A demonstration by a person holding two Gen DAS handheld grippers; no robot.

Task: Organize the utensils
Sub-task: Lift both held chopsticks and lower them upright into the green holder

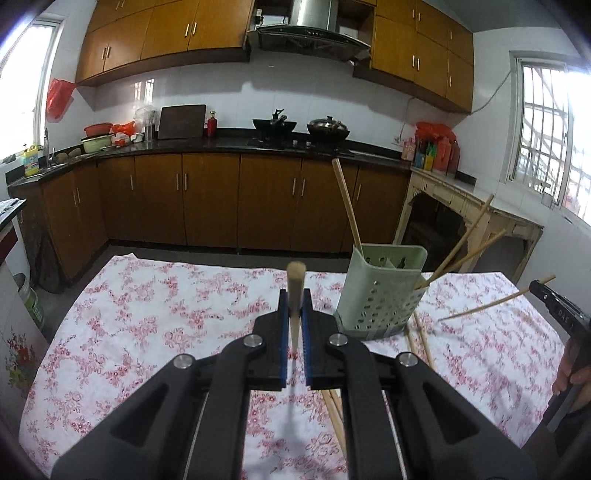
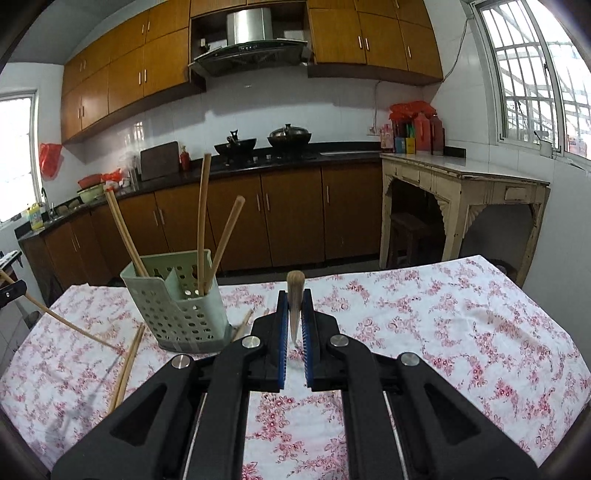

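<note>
— While both grippers hang above it, what does the surface look like?

— A table under a white cloth with a red flower print (image 1: 155, 306), standing in a kitchen: brown wooden cabinets (image 1: 210, 199), a dark counter (image 1: 236, 142) with two black woks on the stove, a steel hood (image 1: 314, 22) overhead, white tiled walls.

— And the utensils?

— A pale green perforated holder (image 1: 380, 295) stands on the cloth. Wooden chopsticks lean out of it, and several loose ones (image 2: 127, 365) lie on the cloth just beside its base.

— The tongs?

— The left gripper (image 1: 294, 314) is clamped on one chopstick (image 1: 294, 284), its blunt end pointing towards the cabinets. The right gripper (image 2: 294, 314) is likewise closed on a chopstick (image 2: 294, 291).

— What does one view give that the other lacks?

— The left wrist view shows the right gripper from outside at its right edge, its chopstick sticking out both sides, with the person's hand (image 1: 570, 373) on the handle. Only the right wrist view shows the holder's inner divider, the worn cream side table (image 2: 461, 184) in full and the barred window (image 2: 535, 74) above it.
</note>
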